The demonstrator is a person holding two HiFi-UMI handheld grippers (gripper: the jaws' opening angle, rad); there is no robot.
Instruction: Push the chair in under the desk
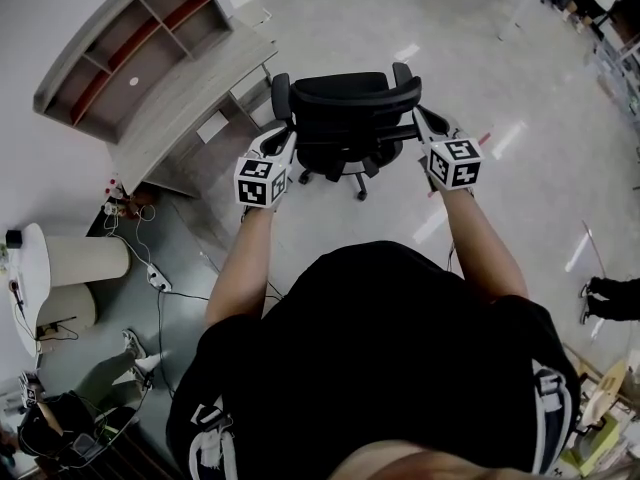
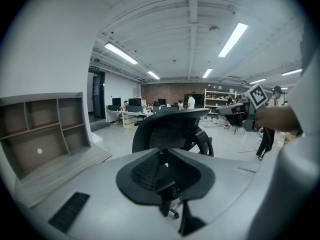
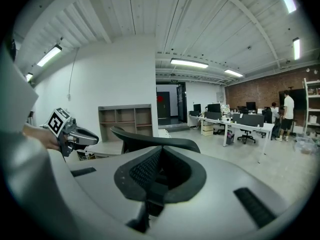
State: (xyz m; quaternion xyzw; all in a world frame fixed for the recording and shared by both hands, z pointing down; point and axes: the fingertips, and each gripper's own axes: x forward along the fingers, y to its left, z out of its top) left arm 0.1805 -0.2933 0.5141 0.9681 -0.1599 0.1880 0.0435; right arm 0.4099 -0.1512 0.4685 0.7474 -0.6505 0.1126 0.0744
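A black office chair [image 1: 350, 118] stands on the floor a short way from the wooden desk [image 1: 190, 108], its back turned toward me. My left gripper [image 1: 285, 136] is shut, with its tip against the chair's left side by the armrest. On the other side, my right gripper [image 1: 420, 118] is also shut and rests at the chair's right armrest. In the left gripper view the closed left gripper [image 2: 163, 153] points at the chair's mesh back [image 2: 170, 129]. The right gripper [image 3: 162, 149] likewise has the chair's top edge [image 3: 155, 143] just past it. Nothing is clamped in either.
A shelf unit [image 1: 130, 53] sits on the desk against the wall. Cables and a power strip [image 1: 157, 280] lie on the floor at the left, next to a white round stand [image 1: 75, 260]. A person's feet [image 1: 590, 298] show at the right edge.
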